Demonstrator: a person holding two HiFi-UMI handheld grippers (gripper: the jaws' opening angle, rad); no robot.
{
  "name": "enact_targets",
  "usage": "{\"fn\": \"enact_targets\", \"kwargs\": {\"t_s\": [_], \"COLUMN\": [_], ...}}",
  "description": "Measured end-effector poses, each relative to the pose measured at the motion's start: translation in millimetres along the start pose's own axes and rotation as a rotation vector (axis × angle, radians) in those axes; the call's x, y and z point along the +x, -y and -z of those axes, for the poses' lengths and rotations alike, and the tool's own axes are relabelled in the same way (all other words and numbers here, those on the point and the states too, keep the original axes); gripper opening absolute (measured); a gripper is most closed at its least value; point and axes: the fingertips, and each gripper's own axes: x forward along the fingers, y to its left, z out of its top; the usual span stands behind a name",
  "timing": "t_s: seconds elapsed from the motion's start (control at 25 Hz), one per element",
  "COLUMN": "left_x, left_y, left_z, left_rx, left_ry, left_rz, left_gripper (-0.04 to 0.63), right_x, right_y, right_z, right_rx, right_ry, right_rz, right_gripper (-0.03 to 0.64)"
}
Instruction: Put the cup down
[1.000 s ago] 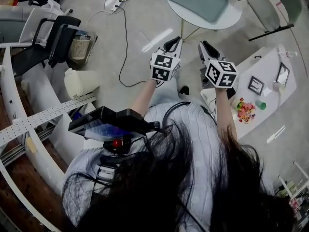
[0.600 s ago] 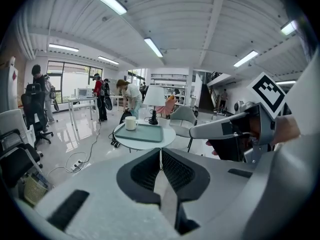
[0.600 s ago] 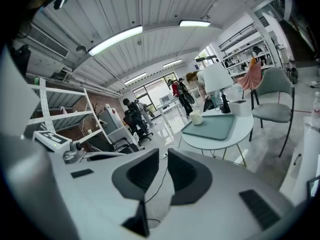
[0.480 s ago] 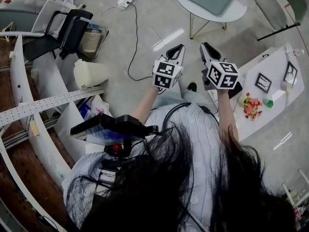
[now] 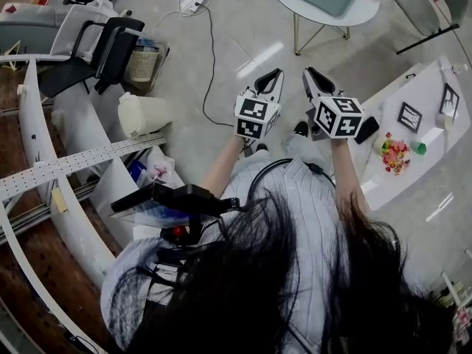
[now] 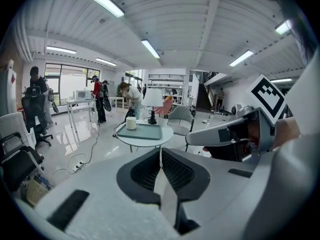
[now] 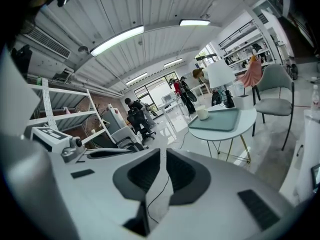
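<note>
Cup (image 6: 131, 123) stands upright on the green tray (image 6: 142, 131) of the round worktop (image 6: 145, 140), left of centre in the left gripper view. It is well apart from the 2 claws, so it looks already put down. Left claw (image 6: 161, 153) is pressed together, empty. Right claw (image 7: 161, 151) has just closed on nothing. They sit side by side with nothing to carry.

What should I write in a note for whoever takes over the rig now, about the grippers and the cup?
Left gripper: shut, empty.
Right gripper: jaws just closed, nothing between them.
Cup: upright at the far corner of the tray on the round table, away from both grippers.
Done: the cup is down.
Left: nothing visible for this task.
</note>
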Motion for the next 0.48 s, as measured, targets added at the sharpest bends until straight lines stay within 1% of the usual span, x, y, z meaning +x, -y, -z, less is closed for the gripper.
{"fn": "enact_targets", "kwargs": {"t_s": [0.12, 0.28, 0.48], "left_x": [-11.6, -61.1, -114.7], "left_y": [-3.7, -18.9, -25.2], "left_z": [11.5, 21.5, 39.6], "left_rx": [0.005, -0.003, 0.005], "left_ry": [-0.001, 0.016, 0.034], "left_rz": [0.004, 0.025, 0.053], "left_gripper": [0.025, 0.025, 0.025], "right_x": [1.5, -1.0, -14.9], "right_y": [-12.6, -67.5, -120.4], "right_z": [14.1, 30.6, 52.0], "right_rx": [0.008, -0.006, -0.021], "right_ry": [-0.003, -0.009, 0.007], "right_rz": [-0.002, 0.011, 0.039], "right_gripper": [0.057, 0.054, 0.051]}}
